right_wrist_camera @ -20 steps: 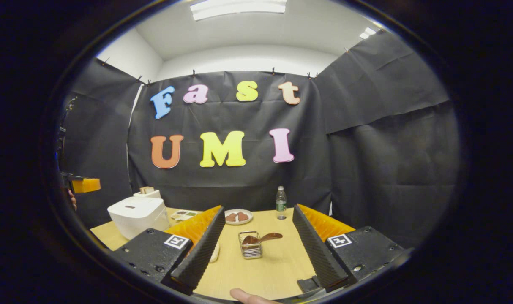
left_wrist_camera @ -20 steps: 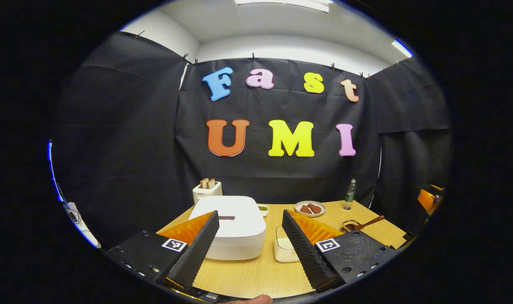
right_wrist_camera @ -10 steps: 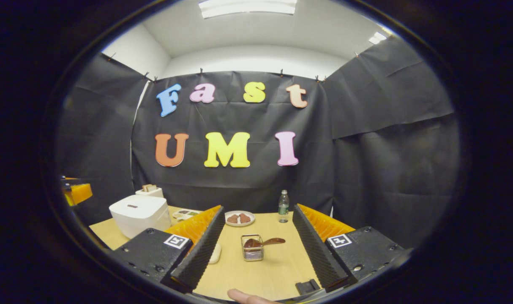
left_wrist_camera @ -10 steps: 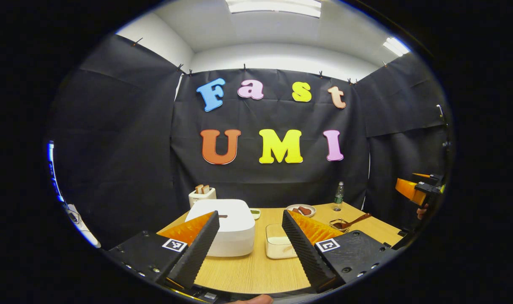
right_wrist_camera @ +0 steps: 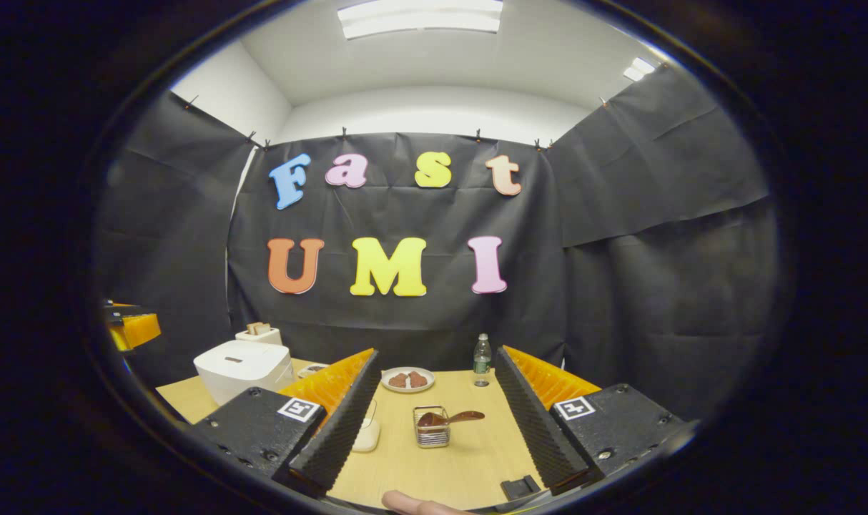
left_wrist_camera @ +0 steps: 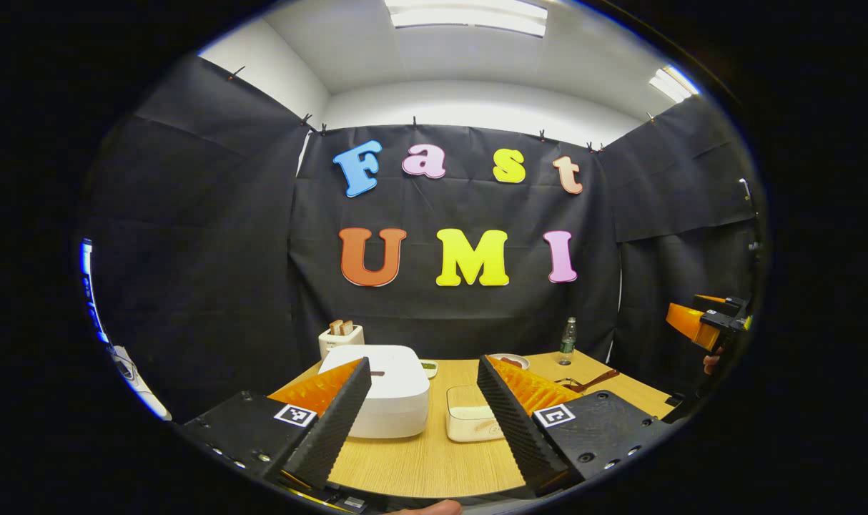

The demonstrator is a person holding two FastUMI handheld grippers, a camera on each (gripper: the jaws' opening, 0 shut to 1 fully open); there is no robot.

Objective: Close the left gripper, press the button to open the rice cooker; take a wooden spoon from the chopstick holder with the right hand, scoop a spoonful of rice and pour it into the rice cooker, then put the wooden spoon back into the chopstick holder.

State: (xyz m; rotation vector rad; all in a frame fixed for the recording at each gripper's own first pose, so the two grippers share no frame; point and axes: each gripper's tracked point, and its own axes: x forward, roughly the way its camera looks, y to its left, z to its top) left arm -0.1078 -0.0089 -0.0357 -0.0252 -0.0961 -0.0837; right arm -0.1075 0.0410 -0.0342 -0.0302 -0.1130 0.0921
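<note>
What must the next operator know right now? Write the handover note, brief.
Left gripper: open, holding nothing, facing the closed rice cooker.
Right gripper: open, holding nothing, facing the chopstick holder, where the wooden spoon sits.
Rice container: on the table, right of the cooker.
Done: nothing yet.
Left: close the left gripper, press the button, take the spoon, scoop, pour, return the spoon.

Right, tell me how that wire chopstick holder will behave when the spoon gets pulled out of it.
The chopstick holder is a small open wire basket, so probably light and apt to slide or tip on the smooth table. The wooden spoon leans out sideways over its rim, so a sideways pull could drag the holder along. Lifting it upward looks safer.
</note>
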